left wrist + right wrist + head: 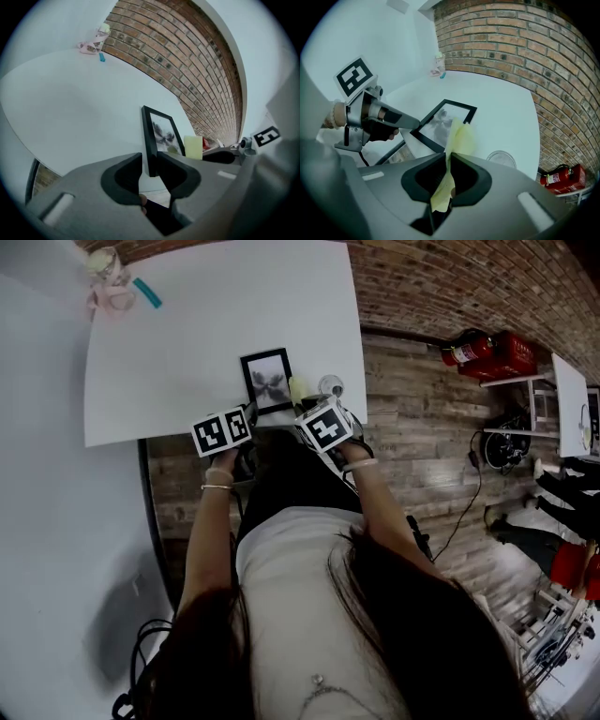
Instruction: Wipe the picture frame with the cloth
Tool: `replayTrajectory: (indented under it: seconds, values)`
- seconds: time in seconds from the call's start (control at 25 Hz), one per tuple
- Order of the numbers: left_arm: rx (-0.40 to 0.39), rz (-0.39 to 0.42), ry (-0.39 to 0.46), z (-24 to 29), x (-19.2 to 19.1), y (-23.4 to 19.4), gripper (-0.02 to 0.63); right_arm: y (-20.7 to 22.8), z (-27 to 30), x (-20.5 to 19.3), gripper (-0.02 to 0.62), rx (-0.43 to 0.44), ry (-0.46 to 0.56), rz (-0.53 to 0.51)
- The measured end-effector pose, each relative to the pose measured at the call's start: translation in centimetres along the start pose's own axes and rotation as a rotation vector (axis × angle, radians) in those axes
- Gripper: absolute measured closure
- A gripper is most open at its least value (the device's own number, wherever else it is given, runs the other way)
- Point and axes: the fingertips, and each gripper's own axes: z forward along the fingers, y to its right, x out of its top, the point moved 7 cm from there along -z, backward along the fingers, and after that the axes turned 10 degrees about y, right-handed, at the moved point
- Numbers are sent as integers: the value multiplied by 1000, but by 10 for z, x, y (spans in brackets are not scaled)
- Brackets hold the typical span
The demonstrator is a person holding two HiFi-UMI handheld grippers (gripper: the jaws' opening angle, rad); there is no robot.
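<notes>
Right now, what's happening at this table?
A person works with two handheld grippers. The left claw is shut on the edge of a black rectangular picture frame on the white table. The right claw pinches a pale yellow cloth by the frame's right side; whether they touch is unclear.

Overhead head view; close gripper views; shared picture frame (267, 379)

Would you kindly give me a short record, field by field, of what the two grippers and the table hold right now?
Left gripper: shut on the edge of the picture frame
Right gripper: shut on the yellow cloth
Cloth and frame: cloth close by the frame; contact unclear
Table: white; frame at its near edge
Also there: clear round dish right of the frame
</notes>
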Motion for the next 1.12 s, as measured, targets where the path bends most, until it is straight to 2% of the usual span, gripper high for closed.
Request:
replayTrajectory:
  seconds: [0.36, 0.64, 1.12]
  values:
    - [4, -1, 1, 2, -1, 2, 503, 5, -6, 4, 558, -1, 2, -51]
    - [2, -1, -1, 1, -1, 2, 502, -1, 2, 6, 558, 35, 17, -78]
    - [-9, -5, -2, 1, -1, 1, 503, -16, 8, 13, 558, 109, -26, -99]
